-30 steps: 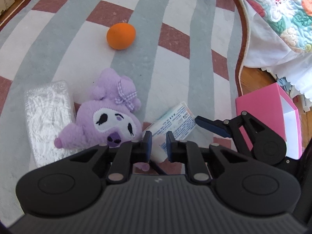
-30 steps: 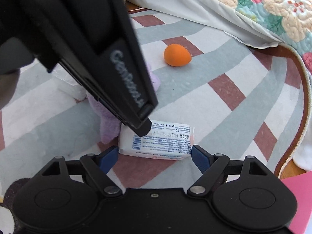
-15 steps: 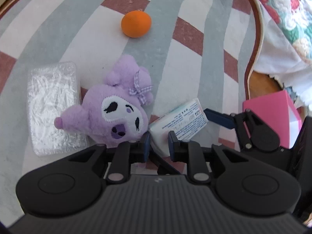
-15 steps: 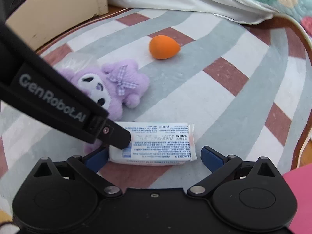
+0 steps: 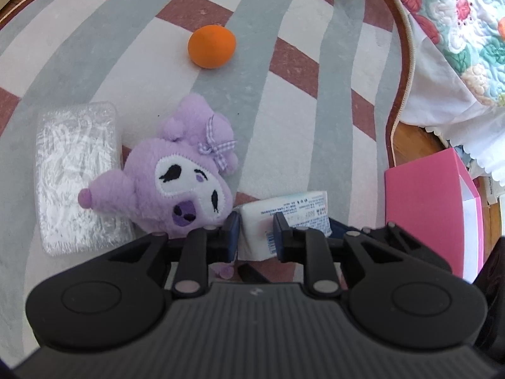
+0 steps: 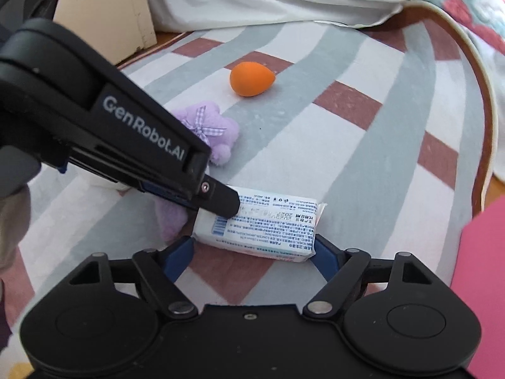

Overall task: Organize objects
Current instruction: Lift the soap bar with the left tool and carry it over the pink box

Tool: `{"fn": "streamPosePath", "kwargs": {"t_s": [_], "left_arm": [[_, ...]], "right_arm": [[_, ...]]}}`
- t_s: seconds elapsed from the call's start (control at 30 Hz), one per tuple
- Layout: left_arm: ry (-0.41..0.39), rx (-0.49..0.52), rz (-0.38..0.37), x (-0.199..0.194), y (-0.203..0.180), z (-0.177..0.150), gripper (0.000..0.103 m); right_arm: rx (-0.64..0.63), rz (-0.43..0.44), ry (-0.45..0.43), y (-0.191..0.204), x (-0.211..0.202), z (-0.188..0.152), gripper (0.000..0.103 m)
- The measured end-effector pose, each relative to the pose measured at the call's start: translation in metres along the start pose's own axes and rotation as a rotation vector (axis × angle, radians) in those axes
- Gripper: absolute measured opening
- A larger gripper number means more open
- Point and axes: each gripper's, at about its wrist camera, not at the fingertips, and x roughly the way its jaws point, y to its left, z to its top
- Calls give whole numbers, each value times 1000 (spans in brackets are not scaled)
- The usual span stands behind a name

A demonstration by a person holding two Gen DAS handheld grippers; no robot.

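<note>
On a striped grey, white and maroon rug, seen from the left wrist, a clear plastic-wrapped packet lies near the rug's left side. Just right of it, touching, is a purple plush toy with a checked bow, face up. Beyond the toy, toward the far edge, sits an orange egg-shaped ball, well apart. Right of the toy lies a white tissue pack with printed text. The left gripper is clenched on one end of this pack, its pads pressing the wrapper. In the right wrist view, the right gripper straddles the same pack lengthwise; its jaws have just been closing, the blue pads at each end. A pink box stands at the rug's right edge, below a floral quilt.
</note>
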Motion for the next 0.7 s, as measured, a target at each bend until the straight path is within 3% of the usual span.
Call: {"fn": "streamPosePath", "kwargs": {"t_s": [0.13,0.37,0.7], "left_arm": [[-5,-9,-13,1,3,-1,23],[-16,30,23,-5,-6,-10,23],[-1,56,40,-14,-12,-28,23]], "right_arm": [[2,-8,-23,2,1,-7,85],[18,-45,-48,6,-5,-13,71],[29,-67,-57,17,-19,-30,70]]}}
